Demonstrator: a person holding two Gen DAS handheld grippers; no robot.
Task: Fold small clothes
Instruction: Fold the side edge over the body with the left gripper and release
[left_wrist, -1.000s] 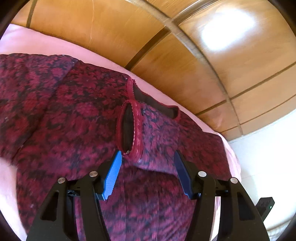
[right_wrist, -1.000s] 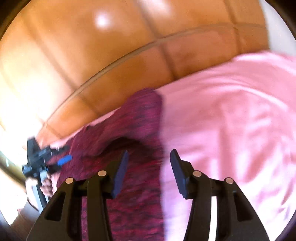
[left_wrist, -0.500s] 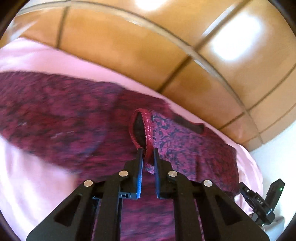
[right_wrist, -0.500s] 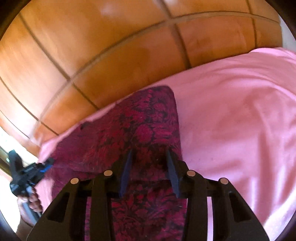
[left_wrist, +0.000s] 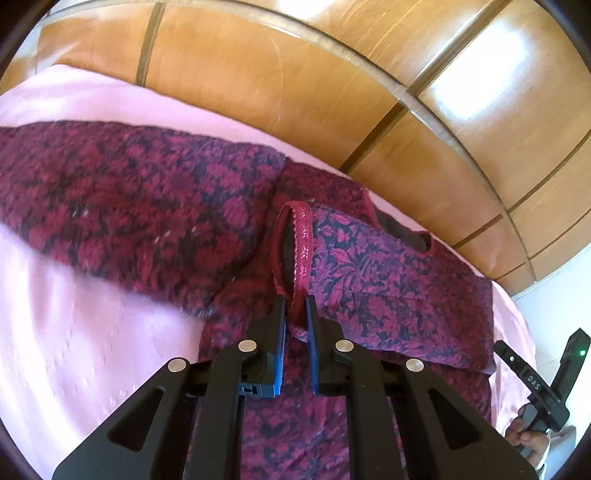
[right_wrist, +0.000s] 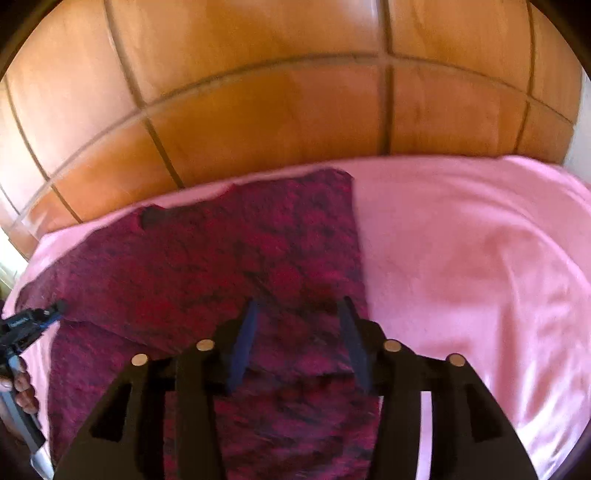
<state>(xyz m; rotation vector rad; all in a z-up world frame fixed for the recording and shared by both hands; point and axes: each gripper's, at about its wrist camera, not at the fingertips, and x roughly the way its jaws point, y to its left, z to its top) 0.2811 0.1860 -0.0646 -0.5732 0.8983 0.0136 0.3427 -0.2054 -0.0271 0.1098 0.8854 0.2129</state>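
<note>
One garment (left_wrist: 155, 206) lies in view, a dark red top with a black floral pattern. It has one trimmed sleeve opening (left_wrist: 295, 251) showing and one neckline (left_wrist: 402, 232). One pink sheet (right_wrist: 461, 266) covers the bed. Two grippers are there: the left gripper (left_wrist: 294, 310) and the right gripper (right_wrist: 299, 314). One wooden panelled wall (right_wrist: 277, 92) stands behind.

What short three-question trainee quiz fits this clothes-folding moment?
1. True or false: the left gripper is shut on the sleeve cuff.
2. What colour is the sheet under the garment?
A. pink
B. white
C. blue
3. Fill in: behind the bed stand glossy ____ panels.

Key: 1 true. 2 A. 3 wooden.
</note>
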